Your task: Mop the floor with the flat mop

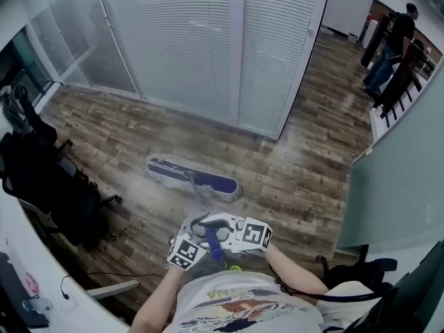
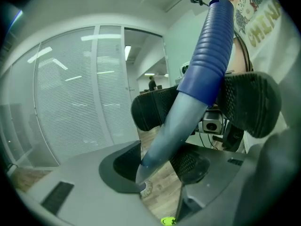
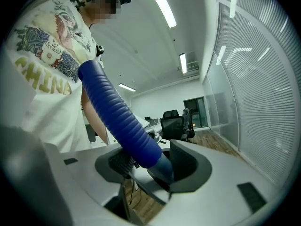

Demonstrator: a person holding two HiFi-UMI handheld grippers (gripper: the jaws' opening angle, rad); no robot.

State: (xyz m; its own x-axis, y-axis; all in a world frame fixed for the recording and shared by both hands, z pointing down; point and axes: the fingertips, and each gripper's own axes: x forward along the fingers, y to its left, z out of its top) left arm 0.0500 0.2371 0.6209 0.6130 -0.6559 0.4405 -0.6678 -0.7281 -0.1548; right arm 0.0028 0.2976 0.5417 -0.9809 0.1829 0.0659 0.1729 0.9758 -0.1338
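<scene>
Mop head point(image 1: 192, 177) is lying flat on the wood-plank floor point(image 1: 305, 179), slantwise across the planks and near the corner of the glass partition w/ blinds point(image 1: 208, 47). Its grey shaft point(image 2: 171, 126) is rising from the head's middle back toward the person, ending in a ribbed blue grip point(image 3: 117, 117) close to the printed T-shirt point(image 1: 229, 307).

Both grippers are holding that handle, 1 on each side, marker cubes facing up in the head view. L gripper point(image 2: 157, 166) is clamping its fingers on the bare grey shaft just below the blue grip. R gripper point(image 3: 155, 166) is closing its fingers on the lower end of the blue grip, right where it meets the shaft. In the left gripper view, the 2 dark mesh pads point(image 2: 249, 102) further up the handle are probably the R gripper's own, though the wide-angle warp is making that hard to confirm.

Black office chair point(image 1: 48, 179) is standing at the left beside a white tabletop point(image 1: 28, 255). Another person point(image 1: 395, 44) is standing far off at the top R, well apart from the mop.
</scene>
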